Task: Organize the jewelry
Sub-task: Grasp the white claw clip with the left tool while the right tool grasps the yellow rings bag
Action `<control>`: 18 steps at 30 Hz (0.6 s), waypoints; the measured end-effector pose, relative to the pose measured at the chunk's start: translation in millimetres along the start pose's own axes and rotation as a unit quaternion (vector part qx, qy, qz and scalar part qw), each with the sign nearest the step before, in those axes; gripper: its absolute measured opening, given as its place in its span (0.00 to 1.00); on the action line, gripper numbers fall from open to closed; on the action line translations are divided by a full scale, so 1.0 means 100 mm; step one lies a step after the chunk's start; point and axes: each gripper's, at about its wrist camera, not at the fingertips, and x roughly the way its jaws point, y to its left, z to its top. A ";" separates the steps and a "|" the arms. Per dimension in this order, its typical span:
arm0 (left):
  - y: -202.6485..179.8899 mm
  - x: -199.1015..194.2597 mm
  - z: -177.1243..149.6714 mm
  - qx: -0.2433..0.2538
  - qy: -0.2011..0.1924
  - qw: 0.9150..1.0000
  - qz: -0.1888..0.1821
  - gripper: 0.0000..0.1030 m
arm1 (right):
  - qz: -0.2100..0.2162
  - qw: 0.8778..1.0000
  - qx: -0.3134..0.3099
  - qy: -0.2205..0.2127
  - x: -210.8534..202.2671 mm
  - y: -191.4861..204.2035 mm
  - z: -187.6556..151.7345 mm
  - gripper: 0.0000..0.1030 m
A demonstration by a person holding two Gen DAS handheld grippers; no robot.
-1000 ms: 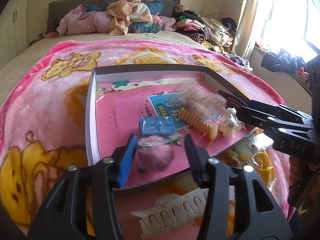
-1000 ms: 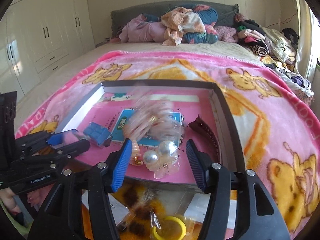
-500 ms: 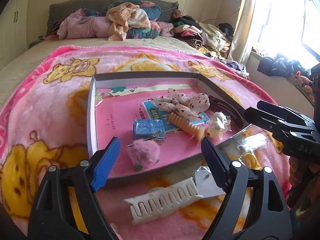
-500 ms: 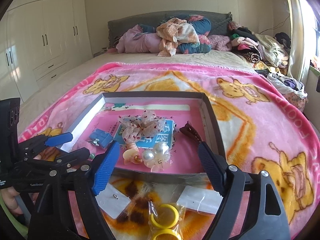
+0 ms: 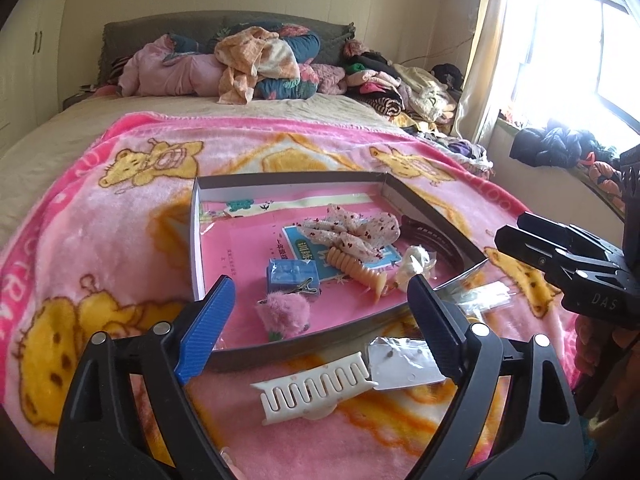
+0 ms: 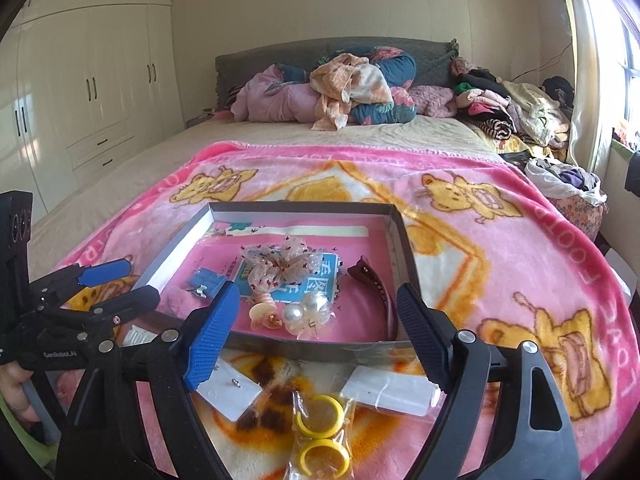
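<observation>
A shallow grey box (image 5: pixel 304 345) (image 6: pixel 304 350) with a pink floor lies on the pink blanket. In it are a pink fluffy clip (image 5: pixel 285 314), a blue packet (image 5: pixel 291 273), a floral bow (image 5: pixel 352 234) (image 6: pixel 280 266), a ribbed peach clip (image 5: pixel 356 270), pearl earrings (image 6: pixel 306 312) and a dark hair clip (image 6: pixel 374 284). My left gripper (image 5: pixel 322 312) is open and empty, just short of the box's near wall. My right gripper (image 6: pixel 316 322) is open and empty, also at the near wall. Outside the box lie a white claw clip (image 5: pixel 316 386), yellow hoops in a bag (image 6: pixel 320 432) and earring cards (image 6: pixel 230 390).
The blanket (image 6: pixel 500 240) covers the near end of a bed. Piled clothes (image 6: pixel 352 88) lie by the headboard. A wardrobe (image 6: pixel 80 92) stands on the left, a bright window (image 5: pixel 580 40) on the right. More small packets (image 6: pixel 394 394) lie in front of the box.
Both grippers have opened wide and pulled back from the box. The fluffy clip and the floral bow now lie let go inside it.
</observation>
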 end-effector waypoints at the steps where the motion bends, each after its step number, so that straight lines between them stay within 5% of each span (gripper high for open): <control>1: 0.00 -0.01 0.00 -0.001 -0.001 1.000 -0.001 0.77 | -0.001 1.000 -0.001 -0.002 -0.03 0.00 0.00 0.76; 18: -0.14 -0.22 -0.04 0.010 -0.018 1.000 -0.011 0.83 | -0.004 1.000 -0.009 -0.011 -0.40 0.02 -0.20 0.79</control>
